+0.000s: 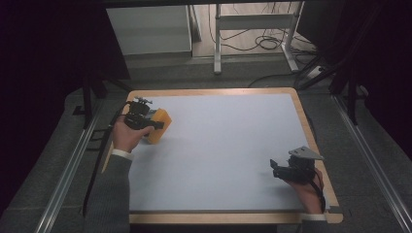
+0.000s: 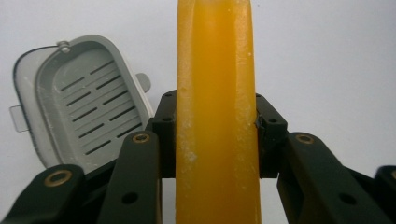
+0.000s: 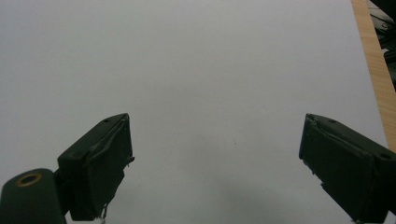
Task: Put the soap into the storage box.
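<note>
Left gripper (image 2: pixel 215 126): jaws pinched the orange soap bar (image 2: pixel 215 93), held above the table (image 1: pixel 233 145), near its far left corner.
Soap dish (image 2: pixel 79 107): beside the bar.
Right gripper (image 3: pixel 215 163): jaws spread.

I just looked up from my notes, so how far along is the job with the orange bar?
Done: the left claw has shut on the orange bar, holding it edge-on above the white table. In hand: it hangs beside the grey slotted dish. Left, probably: setting the bar down. The right claw sits open and idle near the table's right edge.
</note>
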Motion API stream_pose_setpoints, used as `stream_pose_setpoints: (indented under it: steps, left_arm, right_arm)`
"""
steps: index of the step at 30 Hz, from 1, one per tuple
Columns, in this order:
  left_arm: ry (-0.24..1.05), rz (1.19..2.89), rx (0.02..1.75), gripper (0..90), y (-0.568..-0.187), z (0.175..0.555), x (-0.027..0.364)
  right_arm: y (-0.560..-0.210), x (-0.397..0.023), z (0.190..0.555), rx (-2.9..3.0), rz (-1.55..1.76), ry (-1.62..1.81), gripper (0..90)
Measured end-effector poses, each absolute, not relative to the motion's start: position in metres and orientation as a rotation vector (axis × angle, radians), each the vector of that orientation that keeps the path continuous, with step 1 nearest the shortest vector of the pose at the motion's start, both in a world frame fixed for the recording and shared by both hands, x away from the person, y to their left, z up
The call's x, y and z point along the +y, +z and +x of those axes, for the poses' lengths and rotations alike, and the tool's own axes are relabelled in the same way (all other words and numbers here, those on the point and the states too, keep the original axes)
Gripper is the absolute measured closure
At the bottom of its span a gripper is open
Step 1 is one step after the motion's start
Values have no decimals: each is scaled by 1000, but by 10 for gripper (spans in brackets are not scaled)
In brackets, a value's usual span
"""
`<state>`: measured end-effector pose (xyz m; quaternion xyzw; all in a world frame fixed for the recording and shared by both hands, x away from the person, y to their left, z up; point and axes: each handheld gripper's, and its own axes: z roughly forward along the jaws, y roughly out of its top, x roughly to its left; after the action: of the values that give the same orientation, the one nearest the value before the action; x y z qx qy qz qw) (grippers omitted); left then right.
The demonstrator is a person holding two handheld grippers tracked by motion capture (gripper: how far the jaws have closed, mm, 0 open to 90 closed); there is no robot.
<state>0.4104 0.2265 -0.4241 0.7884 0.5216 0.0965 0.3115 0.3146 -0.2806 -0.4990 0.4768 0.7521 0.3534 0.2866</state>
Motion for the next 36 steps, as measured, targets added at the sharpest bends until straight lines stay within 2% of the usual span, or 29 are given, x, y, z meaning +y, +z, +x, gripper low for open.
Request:
stream_pose_setpoints:
  steps: [21,36]
  left_arm:
    - [261,2039,1434,609,-414,433,243]
    - [230,1986,1543,609,-426,455,258]
  right_arm:
    - [-499,-282,315,2006,1275,944,95]
    - [-499,-283,315,2000,1284,939,95]
